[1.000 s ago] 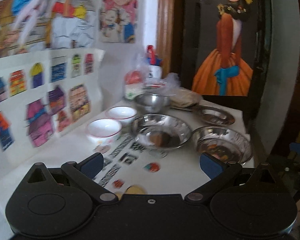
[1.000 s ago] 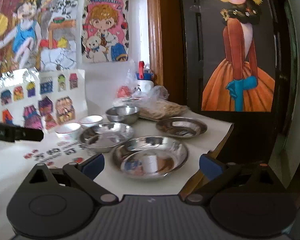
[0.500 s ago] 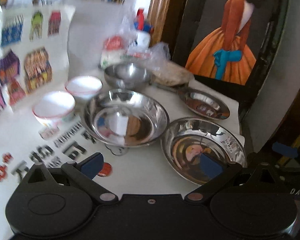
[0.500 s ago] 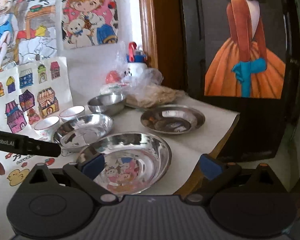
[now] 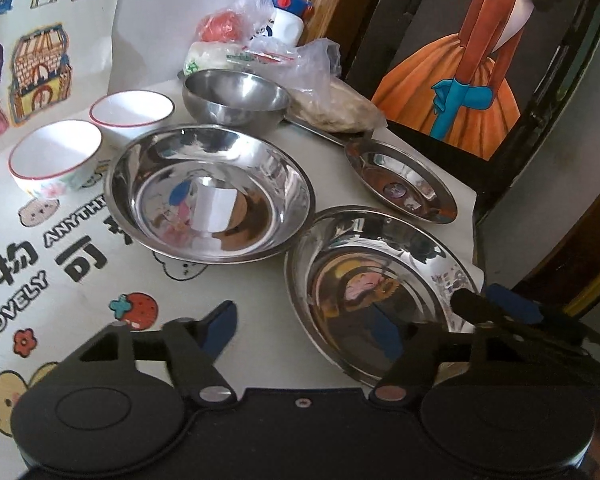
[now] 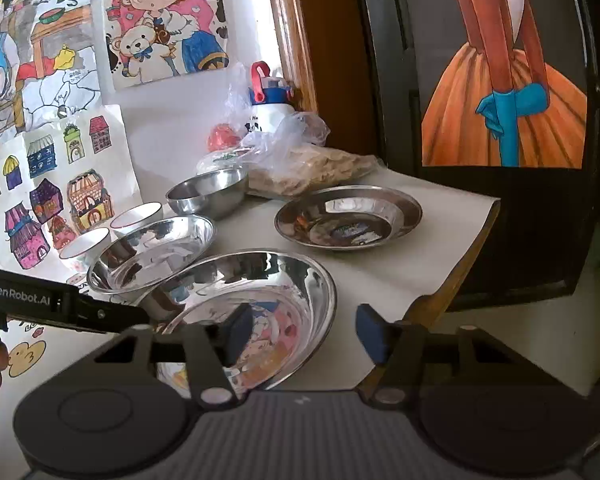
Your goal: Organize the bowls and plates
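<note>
Steel plate (image 6: 256, 312) lies between the wide-open jaws of both the left gripper (image 5: 306, 330) and right gripper (image 6: 300, 330).

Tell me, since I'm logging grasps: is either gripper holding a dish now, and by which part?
Nothing is held. Both sets of jaws stand open around the rim of the near steel plate, left gripper and right gripper, not closed on it.

The printed table cover (image 5: 80, 280) carries the English words "LOVELY" and "ANYTHI", the latter cut off by a steel plate (image 5: 208, 192), beside large black Chinese characters, among them "物" and "司". White lettering on the black arm of the left gripper (image 6: 64, 306), seen from the right wrist camera, reads "GenRobot.AI". Print on the white water bottle (image 6: 270, 114) is too small to read.
</note>
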### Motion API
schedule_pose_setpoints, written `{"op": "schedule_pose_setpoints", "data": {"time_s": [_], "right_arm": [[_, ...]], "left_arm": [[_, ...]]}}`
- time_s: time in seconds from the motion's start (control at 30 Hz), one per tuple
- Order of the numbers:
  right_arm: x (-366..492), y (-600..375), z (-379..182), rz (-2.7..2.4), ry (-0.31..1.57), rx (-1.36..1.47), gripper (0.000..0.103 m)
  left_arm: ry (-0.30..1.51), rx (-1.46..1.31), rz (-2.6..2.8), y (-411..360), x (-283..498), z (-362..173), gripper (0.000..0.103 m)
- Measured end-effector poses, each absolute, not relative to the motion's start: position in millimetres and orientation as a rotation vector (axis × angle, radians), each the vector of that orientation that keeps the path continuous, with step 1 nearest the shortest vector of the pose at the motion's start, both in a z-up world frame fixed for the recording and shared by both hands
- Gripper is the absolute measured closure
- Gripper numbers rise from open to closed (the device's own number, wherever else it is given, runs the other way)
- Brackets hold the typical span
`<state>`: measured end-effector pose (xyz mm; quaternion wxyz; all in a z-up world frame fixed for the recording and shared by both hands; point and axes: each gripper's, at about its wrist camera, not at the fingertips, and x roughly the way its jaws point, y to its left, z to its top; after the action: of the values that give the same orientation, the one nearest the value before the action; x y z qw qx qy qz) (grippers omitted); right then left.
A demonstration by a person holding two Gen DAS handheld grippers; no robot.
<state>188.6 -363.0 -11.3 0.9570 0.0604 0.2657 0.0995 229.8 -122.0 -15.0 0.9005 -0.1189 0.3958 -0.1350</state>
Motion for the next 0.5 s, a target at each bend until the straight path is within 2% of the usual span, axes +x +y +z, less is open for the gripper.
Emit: {"op": "schedule_pose_setpoints", "data": {"time_s": [0.07,0.2,0.33,0.5], "right_arm": [[189.9,-361.5,-13.3,0.203,0.546,0.131,0.054],[189.8,-359.6,-17.1,0.186,0.557,0.148,0.063],[187.6,-360.4,-19.4,0.157,0.566,0.167,0.078],[181.7,-359.3,-20.5,0.146,0.570,0.193,0.080]], "left_arm": [[0.830,-0.259,-0.282,-122.4,230.9,-16.6,0.049],[0.844,-0.293,-0.275,-120.3,232.3,-18.6,0.066],[0.838,-0.317,-0.274,-117.3,231.3,-18.9,0.087],[0.824,-0.300,-0.272,-118.8,228.0,-19.5,0.088]]}}
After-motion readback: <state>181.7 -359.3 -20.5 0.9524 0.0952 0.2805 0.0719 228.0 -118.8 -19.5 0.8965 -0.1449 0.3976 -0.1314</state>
